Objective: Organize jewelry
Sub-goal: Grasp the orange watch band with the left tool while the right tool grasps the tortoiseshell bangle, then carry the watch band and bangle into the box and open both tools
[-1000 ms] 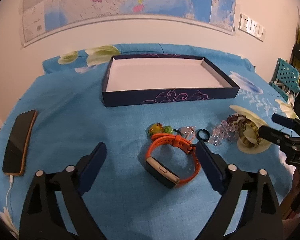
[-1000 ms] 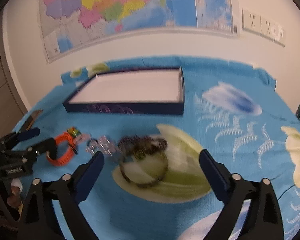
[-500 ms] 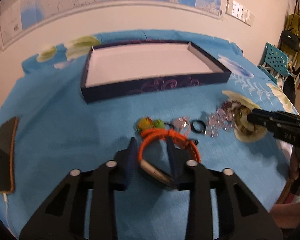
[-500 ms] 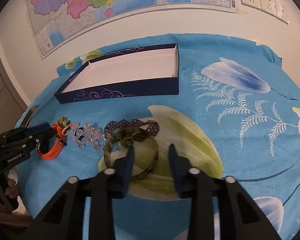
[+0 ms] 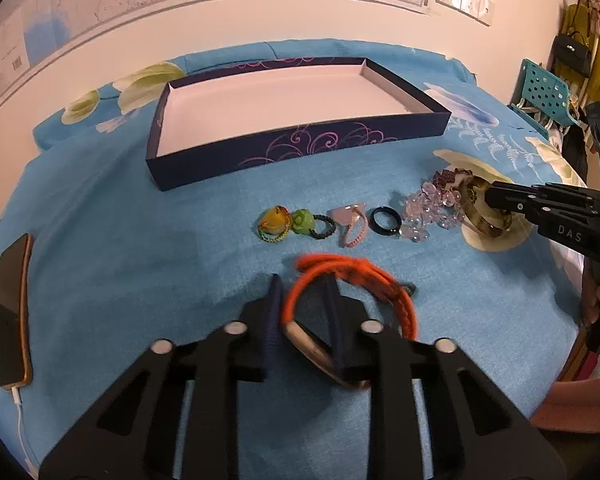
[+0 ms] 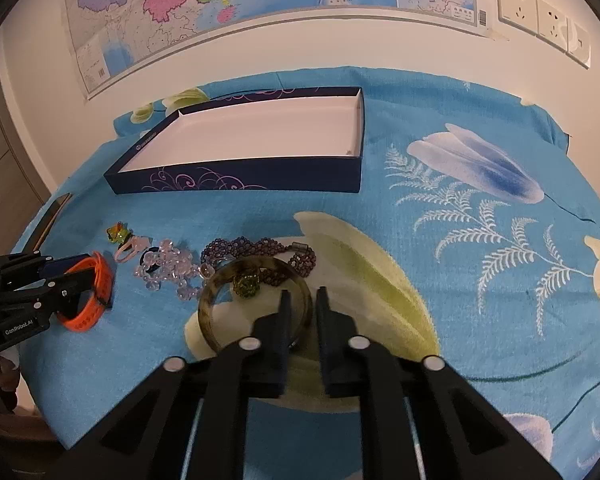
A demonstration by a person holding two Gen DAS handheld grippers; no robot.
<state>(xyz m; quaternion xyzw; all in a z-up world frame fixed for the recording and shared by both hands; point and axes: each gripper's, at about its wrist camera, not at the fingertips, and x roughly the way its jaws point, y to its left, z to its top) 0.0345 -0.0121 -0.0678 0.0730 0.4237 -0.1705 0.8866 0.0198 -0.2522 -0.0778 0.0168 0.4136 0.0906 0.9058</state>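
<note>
Orange rubber watch band [image 5: 352,280] sat pinched in the left gripper [image 5: 300,312] jaws; right gripper [image 6: 302,312] jaws clamped the mottled bangle's [image 6: 220,280] near rim, navy box [image 6: 236,179] straight ahead.

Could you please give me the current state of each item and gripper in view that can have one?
Left gripper: jaws shut on the orange watch band.
Orange watch band: gripped.
Right gripper: jaws shut on the bangle's rim.
Bangle: gripped, on the cloth.
Gift box: open, nothing inside.
Phone: screen dark, cable plugged in.
Black ring: lying loose on the cloth.
</note>
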